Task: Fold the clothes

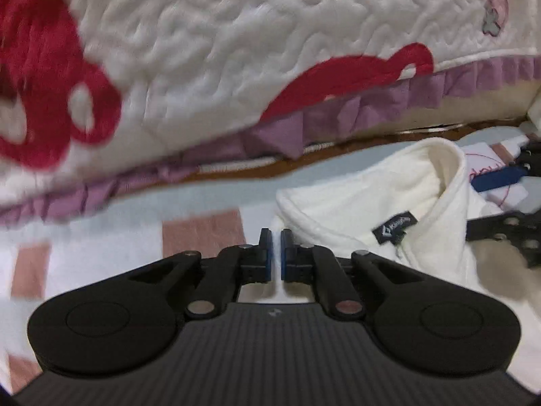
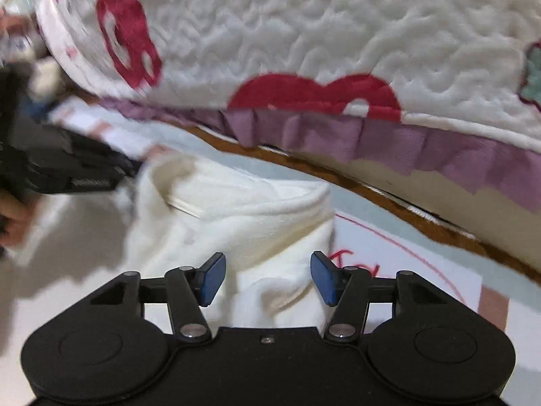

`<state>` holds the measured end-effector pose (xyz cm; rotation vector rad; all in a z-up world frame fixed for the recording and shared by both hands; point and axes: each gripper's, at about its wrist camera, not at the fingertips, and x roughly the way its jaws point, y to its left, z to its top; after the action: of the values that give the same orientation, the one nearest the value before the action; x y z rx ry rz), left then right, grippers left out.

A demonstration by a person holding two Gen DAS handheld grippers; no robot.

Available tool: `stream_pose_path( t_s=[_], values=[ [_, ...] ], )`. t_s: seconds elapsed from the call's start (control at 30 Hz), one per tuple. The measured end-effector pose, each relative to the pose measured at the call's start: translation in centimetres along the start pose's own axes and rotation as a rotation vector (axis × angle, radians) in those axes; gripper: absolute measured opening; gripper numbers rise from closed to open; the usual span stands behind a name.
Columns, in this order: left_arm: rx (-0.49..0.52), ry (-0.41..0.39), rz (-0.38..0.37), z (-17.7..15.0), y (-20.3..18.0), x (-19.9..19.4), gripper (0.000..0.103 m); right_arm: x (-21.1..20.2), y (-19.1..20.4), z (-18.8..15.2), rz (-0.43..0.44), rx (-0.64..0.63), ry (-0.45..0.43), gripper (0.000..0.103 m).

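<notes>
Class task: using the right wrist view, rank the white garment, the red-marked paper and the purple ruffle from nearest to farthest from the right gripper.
From the right gripper:
1. White garment, between the open fingers.
2. Red-marked paper, just right.
3. Purple ruffle, far behind.

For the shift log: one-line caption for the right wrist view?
Open right gripper above cream fleece garment beside quilted bedspread.

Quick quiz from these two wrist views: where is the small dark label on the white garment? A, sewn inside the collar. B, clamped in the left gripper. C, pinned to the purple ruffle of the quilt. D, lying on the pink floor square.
A: the dark label sits on the inner face of the white garment at its collar, apart from the left gripper, whose jaws are shut on nothing.
</notes>
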<state>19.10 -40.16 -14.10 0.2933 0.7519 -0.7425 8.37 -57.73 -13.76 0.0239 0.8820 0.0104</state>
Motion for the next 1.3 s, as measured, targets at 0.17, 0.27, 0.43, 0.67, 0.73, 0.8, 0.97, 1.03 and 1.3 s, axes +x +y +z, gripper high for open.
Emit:
stream_pose_path(
  t_s=[0.17, 0.27, 0.43, 0.67, 0.73, 0.8, 0.97, 1.03, 1.3],
  values=[
    [-0.008, 0.010, 0.065, -0.9, 0.1, 0.8, 0.004, 2.0, -1.5, 0.5, -0.029, 0.098, -0.029, 0.023],
    [-0.074, 0.009, 0.043, -1.0, 1.0, 0.6, 0.004, 2.7, -2.4, 0.7, -0.027, 0.142, -0.048, 0.019],
    [-0.170, 0.006, 0.042, -1.1, 1.8, -0.9, 0.028, 2.7, -3.1, 1.3, -0.062, 0.125, -0.038, 0.019],
    [-0.094, -0.079, -0.038, -1.1, -1.7, -5.6, 0.047, -5.0, -11.3, -1.3, -0.088, 0.576, -0.209, 0.032],
    [-0.071, -0.110, -0.063, -1.0, -3.3, -6.6, 0.052, -8.3, -12.9, -2.9, -0.118, 0.560, -0.222, 0.036],
    [-0.052, -0.140, -0.090, -1.0, -5.0, -7.4, 0.053, -11.1, -13.9, -5.1, -0.184, 0.530, -0.222, 0.043],
    [-0.025, -0.144, -0.194, -1.7, -9.6, -8.0, 0.055, -18.0, -16.5, -13.9, -0.344, 0.604, -0.154, 0.046],
    [-0.025, -0.110, -0.226, -2.4, -11.5, -7.5, 0.055, -20.4, -17.1, -17.8, -0.367, 0.670, -0.135, 0.052],
    [-0.015, -0.018, -0.247, -5.1, -16.8, -6.3, 0.055, -25.5, -12.9, -27.5, -0.296, 0.801, -0.082, 0.054]
  ],
)
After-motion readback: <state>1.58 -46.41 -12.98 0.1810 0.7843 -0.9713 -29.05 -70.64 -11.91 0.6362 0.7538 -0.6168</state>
